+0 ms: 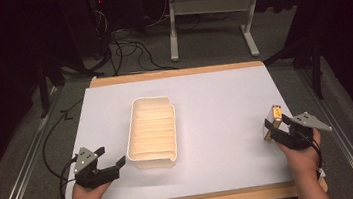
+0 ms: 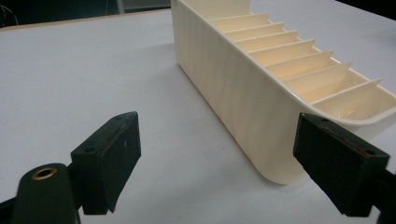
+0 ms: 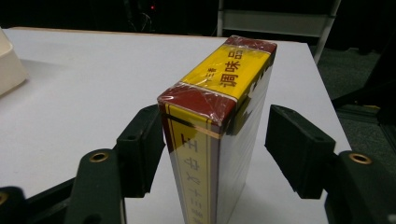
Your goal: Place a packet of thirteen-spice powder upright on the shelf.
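A cream tray [image 1: 154, 161] with several slots stands left of centre on the white sheet; its side wall [image 2: 224, 74] fills the left gripper view, and one corner [image 3: 9, 65] shows in the right gripper view. My left gripper [image 1: 112, 156] rests open at the tray's near left corner, its jaws [image 2: 224, 140] wide apart and holding nothing. A red and yellow box [image 1: 273, 122] stands on its narrow edge at the right of the sheet. My right gripper [image 1: 279, 130] is open around the box [image 3: 224, 74]: the left jaw is against it, the right jaw stands apart.
The white sheet [image 1: 215, 100] covers a wooden table top whose edge [image 1: 176, 73] shows at the back. A white desk frame [image 1: 173, 39] and cables [image 1: 123, 50] are on the dark floor behind. Metal rails [image 1: 21, 167] run along both sides.
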Demonstrator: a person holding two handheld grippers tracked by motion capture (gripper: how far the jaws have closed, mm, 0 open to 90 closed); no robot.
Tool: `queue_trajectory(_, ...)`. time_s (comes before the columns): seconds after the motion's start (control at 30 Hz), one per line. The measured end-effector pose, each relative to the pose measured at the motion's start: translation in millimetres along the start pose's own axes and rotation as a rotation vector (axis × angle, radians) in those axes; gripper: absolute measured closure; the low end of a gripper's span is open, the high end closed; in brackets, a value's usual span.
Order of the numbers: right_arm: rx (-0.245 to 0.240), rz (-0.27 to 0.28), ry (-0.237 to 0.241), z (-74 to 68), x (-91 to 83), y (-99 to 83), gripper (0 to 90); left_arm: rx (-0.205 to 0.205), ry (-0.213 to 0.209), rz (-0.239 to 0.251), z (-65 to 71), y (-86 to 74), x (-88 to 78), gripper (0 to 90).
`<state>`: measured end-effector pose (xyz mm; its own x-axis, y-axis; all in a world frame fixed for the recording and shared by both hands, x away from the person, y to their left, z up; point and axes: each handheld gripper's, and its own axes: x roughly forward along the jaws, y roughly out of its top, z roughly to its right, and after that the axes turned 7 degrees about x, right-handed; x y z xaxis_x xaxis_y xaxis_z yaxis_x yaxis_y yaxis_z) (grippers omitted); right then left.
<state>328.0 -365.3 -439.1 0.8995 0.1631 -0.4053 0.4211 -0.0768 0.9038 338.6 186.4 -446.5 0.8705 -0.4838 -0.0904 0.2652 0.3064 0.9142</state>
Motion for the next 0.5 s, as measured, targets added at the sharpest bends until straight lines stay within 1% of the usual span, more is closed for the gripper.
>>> queue_trajectory(0.13, 0.009, 0.001, -0.006, -0.3, -0.3, -0.1, 43.0, 0.01, 0.0, 0.001, 0.4, 0.2, -3.6, 15.5)
queue_trajectory(0.2, 0.011, -0.005, -0.005, 0.3, 1.8, -0.4, 46.9, 0.002, 0.002, 0.008, -0.6, 1.5, -4.8, 15.6)
queue_trajectory(0.27, 0.026, -0.011, -0.01, 0.7, 3.1, -0.6, 49.3, 0.0, 0.004, 0.011, -1.6, 2.5, -6.2, 15.6)
queue_trajectory(0.3, 0.024, -0.01, -0.009, 1.4, 2.5, -0.3, 53.9, -0.001, 0.004, 0.014, -1.9, 2.9, -6.7, 15.6)
queue_trajectory(0.33, 0.029, -0.006, -0.014, 1.4, 1.4, -0.1, 58.6, -0.002, 0.004, 0.016, -2.0, 3.1, -7.2, 15.6)
queue_trajectory(0.37, 0.024, -0.001, -0.022, 1.7, 0.4, 0.1, 61.3, -0.001, 0.004, 0.016, -2.1, 3.2, -7.3, 15.6)
queue_trajectory(0.47, 0.034, 0.003, -0.055, 3.7, -1.7, 0.6, 66.5, -0.001, 0.005, 0.011, -2.2, 2.8, -6.3, 15.6)
queue_trajectory(0.5, 0.035, 0.005, -0.059, 4.7, -1.9, 0.7, 67.3, -0.001, 0.004, 0.011, -2.0, 2.6, -6.0, 15.6)
